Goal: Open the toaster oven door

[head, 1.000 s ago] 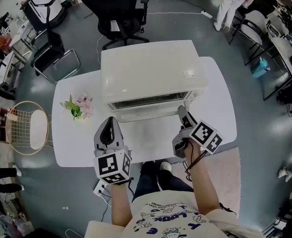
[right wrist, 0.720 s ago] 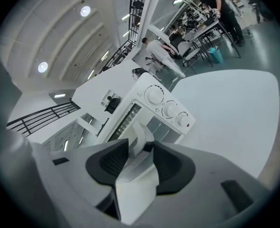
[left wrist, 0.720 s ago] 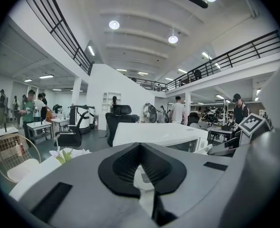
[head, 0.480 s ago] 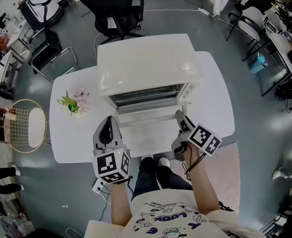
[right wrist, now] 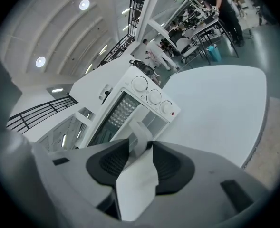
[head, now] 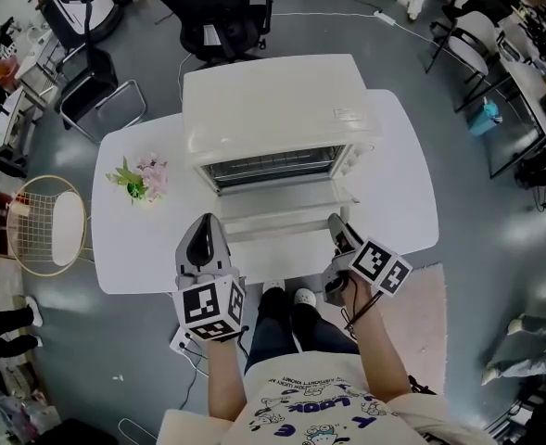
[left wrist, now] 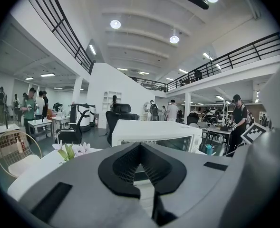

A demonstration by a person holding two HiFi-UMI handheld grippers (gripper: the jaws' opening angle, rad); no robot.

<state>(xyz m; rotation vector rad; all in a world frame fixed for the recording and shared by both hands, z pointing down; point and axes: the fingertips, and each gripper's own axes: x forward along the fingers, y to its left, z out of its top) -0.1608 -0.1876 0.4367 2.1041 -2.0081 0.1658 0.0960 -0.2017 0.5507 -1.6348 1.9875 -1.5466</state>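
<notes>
Gripping the door handle (right wrist: 137, 177) at its right end, your right gripper (head: 335, 226) has its jaws clamped on the white bar, which fills the gap between the black pads in the right gripper view. That hold lets you swing the door (head: 277, 245) down on its bottom hinge. The door now lies dropped forward, close to level, over the table (head: 129, 253) in front of the toaster oven (head: 277, 109), which sits at the middle of the white tabletop. The oven's mouth stands open above the door, its rack showing through. The three knobs (right wrist: 154, 97) sit on the panel just beside the opening.

Your left gripper (head: 204, 225) hovers near the door's left front corner, apart from it. Its jaws are brought together at the tips with nothing between them, so it looks parked there only to keep out of the door's swing. A small bunch of flowers (head: 143, 180) lies on the table to the oven's left, well clear of the door. By the look of it, the opening is nearly complete, with little travel left before the door rests fully down.
</notes>
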